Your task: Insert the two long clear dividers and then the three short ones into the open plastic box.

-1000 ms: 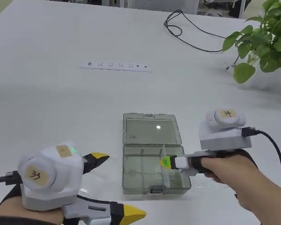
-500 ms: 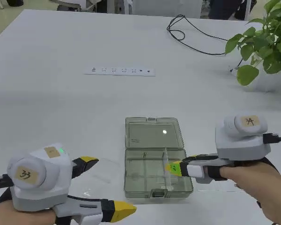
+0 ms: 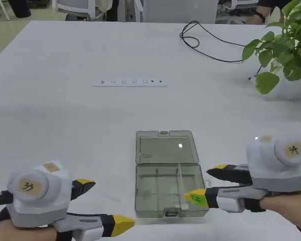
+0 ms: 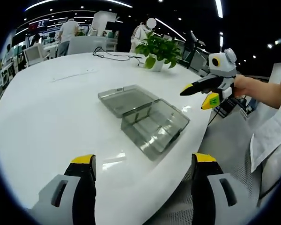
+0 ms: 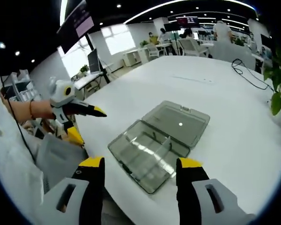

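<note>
The open smoky plastic box (image 3: 155, 201) lies near the table's front edge, its lid (image 3: 165, 146) folded flat behind it. One long clear divider (image 3: 180, 182) stands upright inside, running front to back right of centre; it also shows in the right gripper view as a divider (image 5: 166, 144) in the box (image 5: 140, 157). My right gripper (image 3: 206, 183) is open just right of the box, holding nothing. My left gripper (image 3: 104, 203) is open to the left of the box (image 4: 152, 123), empty. Faint clear pieces (image 3: 110, 193) lie on the table between it and the box.
A white power strip (image 3: 130, 82) lies mid-table behind the box. A potted plant (image 3: 283, 45) stands at the far right, with a black cable (image 3: 210, 36) looping near it. The table's front edge is close below the box.
The right gripper was shut on the divider inside the box; it has let go, opened and drawn back to the right. The divider stays standing in the box. The left gripper sank slightly.
</note>
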Motion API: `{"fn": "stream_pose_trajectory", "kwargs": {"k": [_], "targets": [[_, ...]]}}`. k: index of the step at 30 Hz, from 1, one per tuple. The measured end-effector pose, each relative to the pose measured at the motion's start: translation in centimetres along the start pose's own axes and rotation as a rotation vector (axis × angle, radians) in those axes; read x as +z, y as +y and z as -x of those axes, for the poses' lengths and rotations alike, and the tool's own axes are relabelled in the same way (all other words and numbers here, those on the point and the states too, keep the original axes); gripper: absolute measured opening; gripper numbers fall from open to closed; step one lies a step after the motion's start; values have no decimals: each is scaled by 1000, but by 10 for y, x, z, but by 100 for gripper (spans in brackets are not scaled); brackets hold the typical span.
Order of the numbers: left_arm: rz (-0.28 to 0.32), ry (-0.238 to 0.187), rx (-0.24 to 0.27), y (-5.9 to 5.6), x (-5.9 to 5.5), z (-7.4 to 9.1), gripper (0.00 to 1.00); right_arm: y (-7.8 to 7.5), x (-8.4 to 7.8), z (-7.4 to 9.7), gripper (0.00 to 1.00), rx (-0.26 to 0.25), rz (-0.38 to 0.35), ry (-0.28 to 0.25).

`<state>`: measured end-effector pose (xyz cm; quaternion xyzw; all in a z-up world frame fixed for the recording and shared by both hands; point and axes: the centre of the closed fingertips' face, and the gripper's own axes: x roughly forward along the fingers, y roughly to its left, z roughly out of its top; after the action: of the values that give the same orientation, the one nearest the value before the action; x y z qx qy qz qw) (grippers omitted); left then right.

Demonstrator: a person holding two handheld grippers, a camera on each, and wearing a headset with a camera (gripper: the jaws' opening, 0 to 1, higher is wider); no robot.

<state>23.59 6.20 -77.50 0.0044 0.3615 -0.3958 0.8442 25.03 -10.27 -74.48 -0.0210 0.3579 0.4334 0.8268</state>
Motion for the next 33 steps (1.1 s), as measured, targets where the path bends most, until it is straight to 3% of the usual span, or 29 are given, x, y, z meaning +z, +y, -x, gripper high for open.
{"fn": "stream_pose_trajectory", "kwargs": {"k": [4,6,8,18,26,33], "targets": [[27,50,35,11,-9,-2,84,0,-3,6,67,13,51,-22],[47,94,54,15,-16,-3,82,0,-6,9,70,21,78,-30],[38,91,58,17,-16,-6,81,0,-7,11,72,24,111,-37],[62,190,113,27,-25,-19,73,0,-16,25,82,62,186,-87],[65,265,164,36,-36,-27,65,-7,-36,32,84,62,263,-64],[76,322,212,43,-45,-30,57,-13,-46,36,81,46,249,-61]]}}
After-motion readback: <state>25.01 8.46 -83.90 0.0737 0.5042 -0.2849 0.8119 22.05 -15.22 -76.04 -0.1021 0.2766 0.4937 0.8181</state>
